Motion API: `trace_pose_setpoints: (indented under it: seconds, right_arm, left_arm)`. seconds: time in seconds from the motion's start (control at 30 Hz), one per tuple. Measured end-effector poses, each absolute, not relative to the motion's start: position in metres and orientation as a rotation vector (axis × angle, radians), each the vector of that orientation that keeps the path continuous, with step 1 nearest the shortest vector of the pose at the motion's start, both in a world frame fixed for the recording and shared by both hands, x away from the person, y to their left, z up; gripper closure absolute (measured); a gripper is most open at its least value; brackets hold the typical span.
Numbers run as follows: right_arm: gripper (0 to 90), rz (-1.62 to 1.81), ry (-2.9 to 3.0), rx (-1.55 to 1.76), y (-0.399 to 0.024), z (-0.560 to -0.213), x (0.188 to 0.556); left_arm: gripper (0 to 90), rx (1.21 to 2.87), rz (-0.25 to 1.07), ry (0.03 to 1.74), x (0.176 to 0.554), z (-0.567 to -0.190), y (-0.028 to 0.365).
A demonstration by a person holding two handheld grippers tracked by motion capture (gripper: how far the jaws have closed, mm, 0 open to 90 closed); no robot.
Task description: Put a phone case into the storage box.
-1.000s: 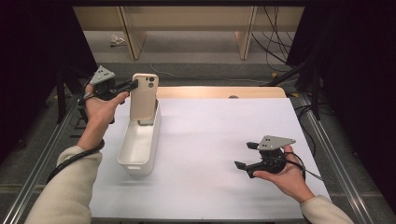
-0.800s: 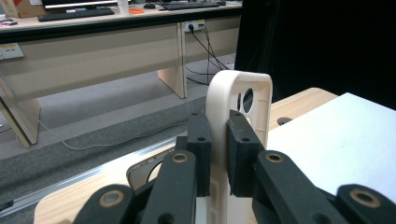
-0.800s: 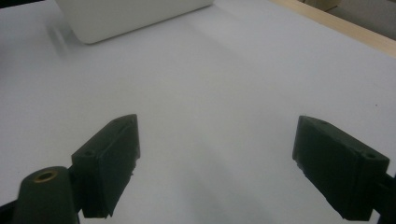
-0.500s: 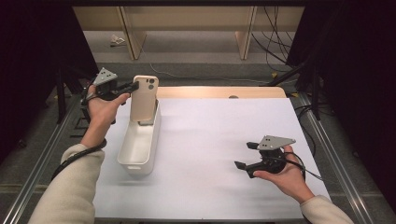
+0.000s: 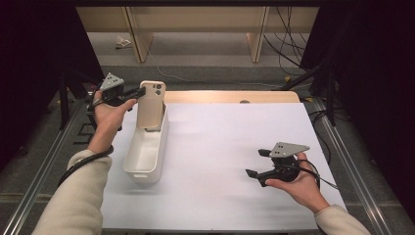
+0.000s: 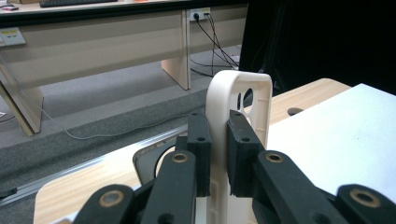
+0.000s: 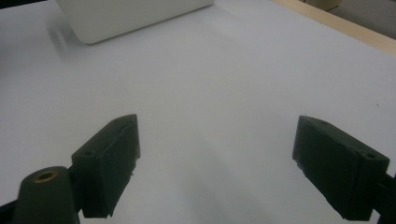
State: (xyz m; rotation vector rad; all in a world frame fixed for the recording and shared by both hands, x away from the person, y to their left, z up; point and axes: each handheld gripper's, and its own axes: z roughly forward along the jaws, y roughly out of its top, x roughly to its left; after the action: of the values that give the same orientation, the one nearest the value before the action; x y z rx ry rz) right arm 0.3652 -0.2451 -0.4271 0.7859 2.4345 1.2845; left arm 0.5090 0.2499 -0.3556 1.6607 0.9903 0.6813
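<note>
White sheeting covers most of the table (image 5: 225, 161), with a strip of bare wood showing along its far edge and a grey floor, pale desk legs and loose cables beyond. At the left side of the sheet stands a long white bin (image 5: 147, 154), its length running away from the person.

The left gripper (image 5: 138, 92) is clamped on the top edge of a cream phone case (image 5: 149, 105), which stands upright with its lower end inside the far part of the bin. In the left gripper view the two black pads (image 6: 201, 154) press on either side of the case's thin wall (image 6: 219, 112), and the camera cut-out shows near the case's top corner. No brand, label or writing can be read on the case, on the bin or anywhere else.

The right gripper (image 5: 254, 169) is held low over the bare sheet at the right, well apart from the bin, its jaws standing wide with nothing between them. The right gripper view shows the bin's near end (image 7: 130, 18) farther off.
</note>
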Motion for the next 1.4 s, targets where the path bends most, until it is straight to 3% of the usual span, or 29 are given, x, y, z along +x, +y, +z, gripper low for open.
trace_pose_setpoints:
  seconds: [1.4]
  right_arm:
    - [15.9, 1.280, 2.447, 0.780, -0.245, -0.428, 0.366]
  left_arm:
    - [80.5, 1.671, 0.641, 1.072, 0.521, -0.396, 0.252]
